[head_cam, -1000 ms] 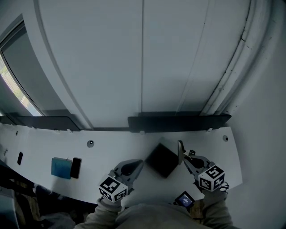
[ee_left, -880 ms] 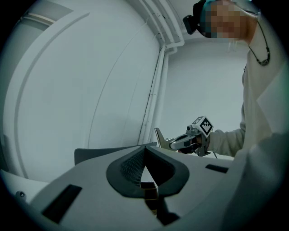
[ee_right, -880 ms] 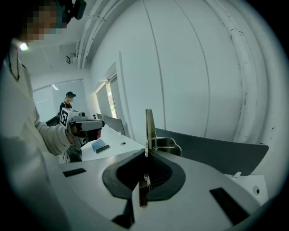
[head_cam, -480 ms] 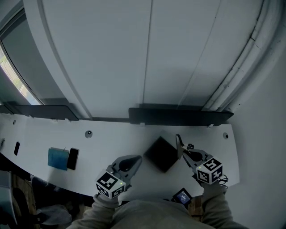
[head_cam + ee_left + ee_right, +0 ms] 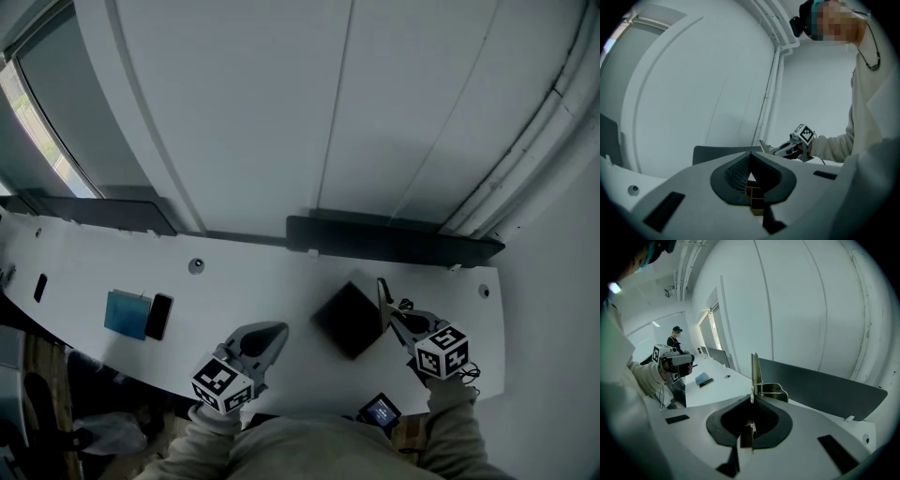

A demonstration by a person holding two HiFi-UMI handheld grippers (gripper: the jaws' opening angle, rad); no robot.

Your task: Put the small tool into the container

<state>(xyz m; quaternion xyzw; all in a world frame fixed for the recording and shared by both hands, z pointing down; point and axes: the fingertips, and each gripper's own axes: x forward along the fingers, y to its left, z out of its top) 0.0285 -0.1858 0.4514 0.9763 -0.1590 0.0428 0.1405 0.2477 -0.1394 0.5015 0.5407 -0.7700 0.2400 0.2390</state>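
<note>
The small metal tool (image 5: pixel 382 298) stands upright in my right gripper (image 5: pixel 392 321), which is shut on its lower end. It hangs just off the right edge of the black square container (image 5: pixel 348 320) on the white table (image 5: pixel 253 286). In the right gripper view the tool (image 5: pixel 754 369) rises as a thin blade above the closed right gripper (image 5: pixel 751 401). My left gripper (image 5: pixel 277 329) rests left of the container, shut and empty. In the left gripper view the left gripper (image 5: pixel 750 158) has nothing in it, and the right gripper (image 5: pixel 783 149) shows beyond it.
A blue notebook (image 5: pixel 126 314) and a black phone (image 5: pixel 159 316) lie on the table's left part. A dark partition (image 5: pixel 394 241) runs along the back edge. A device with a lit screen (image 5: pixel 380 411) sits at the near edge. A person (image 5: pixel 675 337) stands far off.
The head camera has swung, so the whole scene shifts in the picture. The right gripper keeps the tool beside the container. The left gripper has drifted slightly to the left.
</note>
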